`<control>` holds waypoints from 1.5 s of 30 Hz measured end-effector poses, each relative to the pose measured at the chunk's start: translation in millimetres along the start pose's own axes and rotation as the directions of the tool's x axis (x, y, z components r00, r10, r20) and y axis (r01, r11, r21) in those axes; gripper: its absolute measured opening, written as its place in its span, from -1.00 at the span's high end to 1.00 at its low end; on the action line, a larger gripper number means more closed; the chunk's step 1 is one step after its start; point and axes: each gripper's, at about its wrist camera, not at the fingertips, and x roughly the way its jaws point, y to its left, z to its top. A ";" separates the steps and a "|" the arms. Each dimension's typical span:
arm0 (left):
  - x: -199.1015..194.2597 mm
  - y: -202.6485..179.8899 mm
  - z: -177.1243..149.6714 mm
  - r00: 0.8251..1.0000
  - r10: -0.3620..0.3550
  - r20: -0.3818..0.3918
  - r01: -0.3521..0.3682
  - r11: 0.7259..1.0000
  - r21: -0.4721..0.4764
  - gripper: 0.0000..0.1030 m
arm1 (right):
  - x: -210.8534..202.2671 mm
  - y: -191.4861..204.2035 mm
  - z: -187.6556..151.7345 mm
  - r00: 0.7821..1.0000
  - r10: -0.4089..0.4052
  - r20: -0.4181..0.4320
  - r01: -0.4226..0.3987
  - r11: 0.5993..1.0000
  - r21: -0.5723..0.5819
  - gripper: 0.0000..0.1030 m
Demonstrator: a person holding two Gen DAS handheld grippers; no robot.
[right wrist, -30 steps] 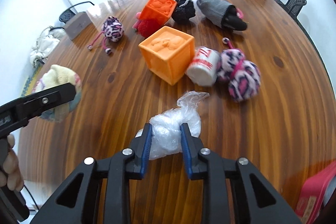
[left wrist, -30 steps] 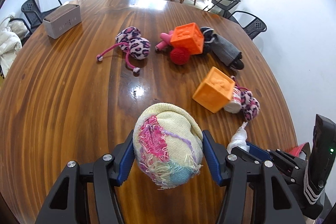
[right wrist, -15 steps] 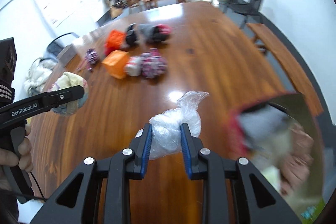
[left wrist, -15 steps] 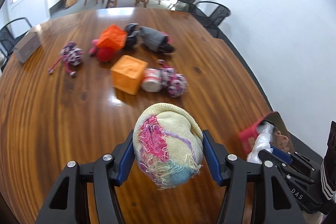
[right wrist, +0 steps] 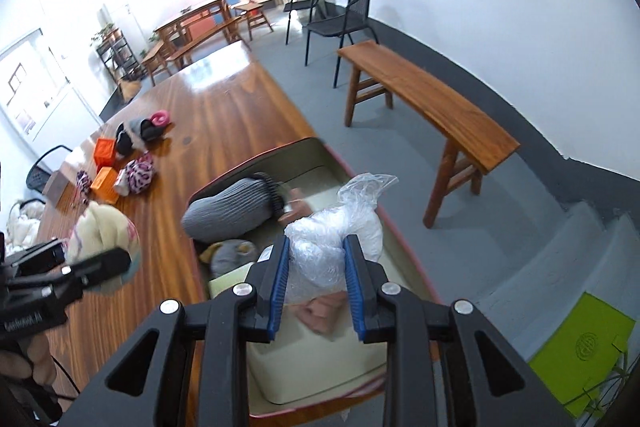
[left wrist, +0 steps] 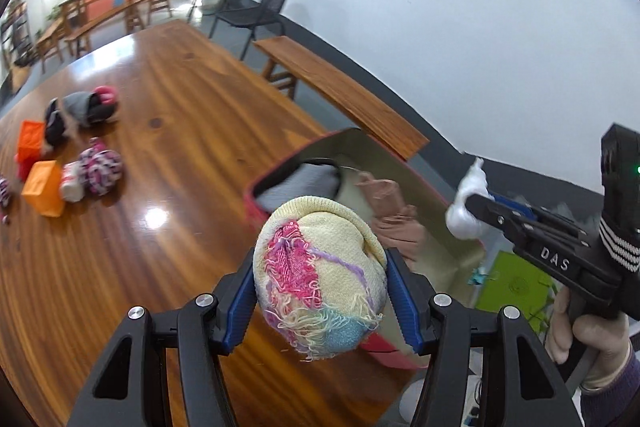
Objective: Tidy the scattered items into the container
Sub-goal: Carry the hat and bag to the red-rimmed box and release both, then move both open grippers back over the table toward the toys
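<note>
The container (right wrist: 362,183) sits at the table (left wrist: 192,131) edge, already part filled; my right gripper (right wrist: 316,279) has its jaws clamped on a plastic bag (right wrist: 340,227) over it, my left gripper (left wrist: 320,291) squeezing a knitted ball (left wrist: 320,267) at nine o'clock, both ready to drop

Cream knit hat (left wrist: 320,267) streaked pink, purple, blue; clear plastic bag (right wrist: 332,247); red-rimmed beige container (right wrist: 404,259); orange cubes (left wrist: 42,189); pink leopard-print balls (left wrist: 98,171).
</note>
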 end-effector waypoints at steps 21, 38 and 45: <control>27.2 -51.1 -2.5 0.998 0.034 -0.053 -0.033 0.999 0.022 -0.55 | 16.3 -40.3 -16.1 0.983 0.136 -0.121 -0.137 0.990 -0.003 0.34; -9.0 29.8 -18.4 0.980 0.200 -0.005 -0.197 0.960 -0.196 -1.00 | 29.3 0.5 -0.2 0.973 0.196 -0.120 -0.200 0.979 -0.026 0.34; -29.2 75.0 -33.5 0.970 0.244 -0.006 -0.235 0.928 -0.291 -1.00 | 41.5 48.1 5.0 0.961 0.235 -0.143 -0.248 0.966 -0.079 0.34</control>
